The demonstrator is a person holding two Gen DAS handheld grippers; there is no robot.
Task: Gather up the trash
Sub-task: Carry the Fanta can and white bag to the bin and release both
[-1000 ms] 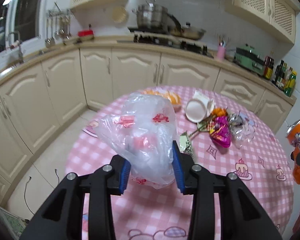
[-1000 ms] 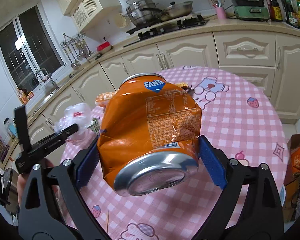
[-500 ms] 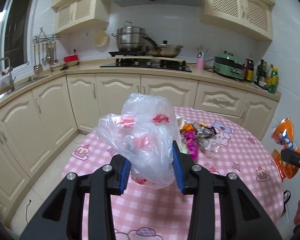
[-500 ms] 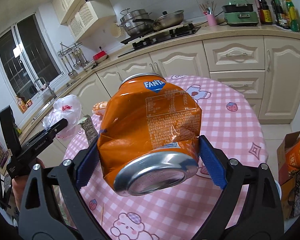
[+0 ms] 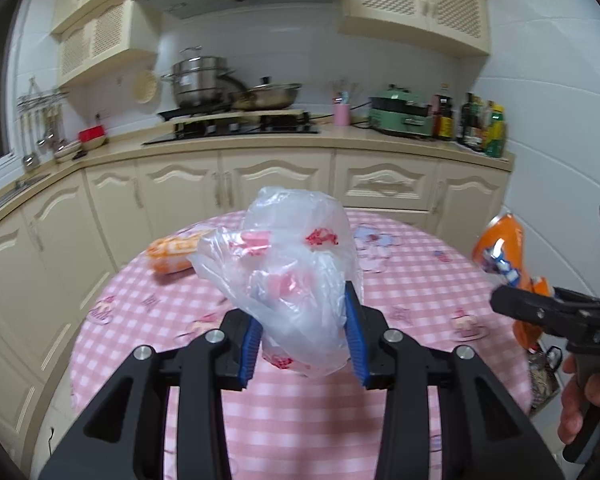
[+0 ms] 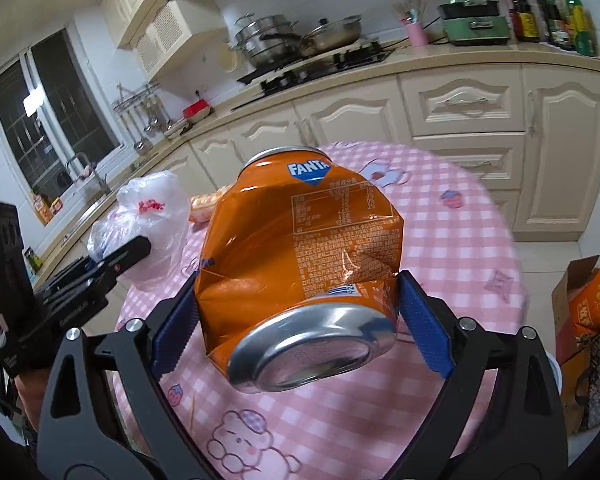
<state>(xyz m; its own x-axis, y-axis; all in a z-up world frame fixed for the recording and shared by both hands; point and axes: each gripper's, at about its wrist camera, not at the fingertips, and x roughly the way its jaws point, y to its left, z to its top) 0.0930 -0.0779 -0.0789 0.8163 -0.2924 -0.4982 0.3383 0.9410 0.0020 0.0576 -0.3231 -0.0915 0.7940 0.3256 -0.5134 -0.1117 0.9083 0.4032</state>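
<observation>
My left gripper (image 5: 304, 338) is shut on a crumpled clear plastic bag (image 5: 296, 280) with red print, held above the round table with the pink checked cloth (image 5: 412, 292). My right gripper (image 6: 300, 320) is shut on a dented orange Fanta can (image 6: 300, 256), held above the same table (image 6: 452, 240). The can also shows at the right edge of the left wrist view (image 5: 504, 248), and the bag at the left of the right wrist view (image 6: 152, 216). An orange wrapper (image 5: 172, 254) lies at the table's far left.
Cream kitchen cabinets (image 5: 276, 188) curve behind the table. A stove with pots (image 5: 236, 120) stands on the counter. A cardboard box and an orange snack bag (image 6: 592, 300) sit on the floor to the right of the table.
Both grippers have risen and swung right with their loads. The heap of wrappers and the paper cup on the table have dropped out of the left wrist view.
</observation>
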